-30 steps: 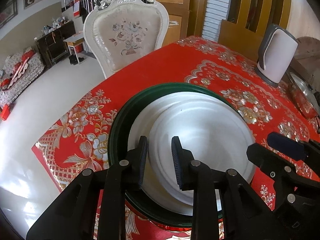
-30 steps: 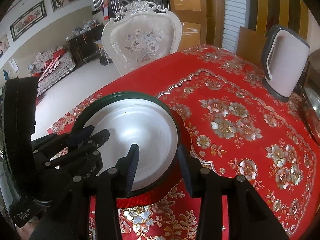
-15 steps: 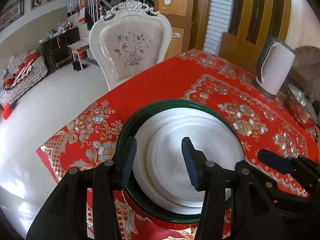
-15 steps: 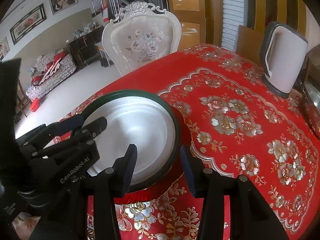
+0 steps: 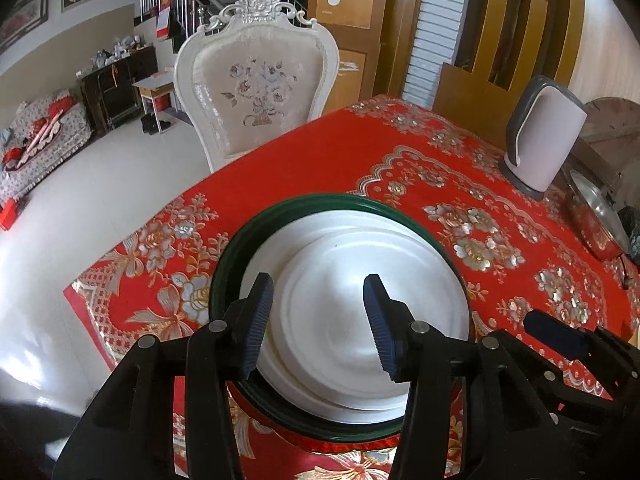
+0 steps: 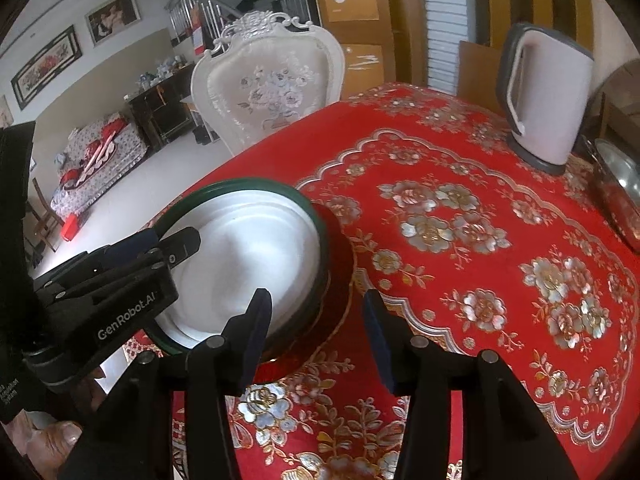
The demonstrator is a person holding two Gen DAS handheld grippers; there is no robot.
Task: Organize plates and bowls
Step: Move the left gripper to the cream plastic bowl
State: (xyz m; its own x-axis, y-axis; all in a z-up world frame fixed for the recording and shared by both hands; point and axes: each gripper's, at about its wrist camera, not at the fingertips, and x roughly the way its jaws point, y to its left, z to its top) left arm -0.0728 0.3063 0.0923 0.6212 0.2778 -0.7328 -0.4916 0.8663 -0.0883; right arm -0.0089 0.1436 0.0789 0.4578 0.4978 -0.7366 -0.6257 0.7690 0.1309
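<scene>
A stack of white plates [image 5: 340,280] lies inside a dark green plate [image 5: 224,272], which rests on a red plate [image 5: 320,446] near the table's corner. My left gripper [image 5: 316,320] hovers open above the near side of the stack, with nothing gripped. In the right wrist view the same white plates [image 6: 256,248] and the green plate's rim [image 6: 320,232] lie to the left. My right gripper [image 6: 316,332] hangs over the stack's right edge. Its jaws are opening and press on nothing. The left gripper [image 6: 176,244] reaches over the plates there.
A white and grey kettle [image 5: 544,140] stands at the far right of the red floral tablecloth [image 6: 460,240], with a steel pot [image 5: 596,212] beside it. A white carved chair [image 5: 260,92] stands behind the table. The table edge drops to the floor on the left.
Both grippers have opened wider. The left one was nearly shut over the plates a second ago and now stands apart. Both hands stay in about the same place.
</scene>
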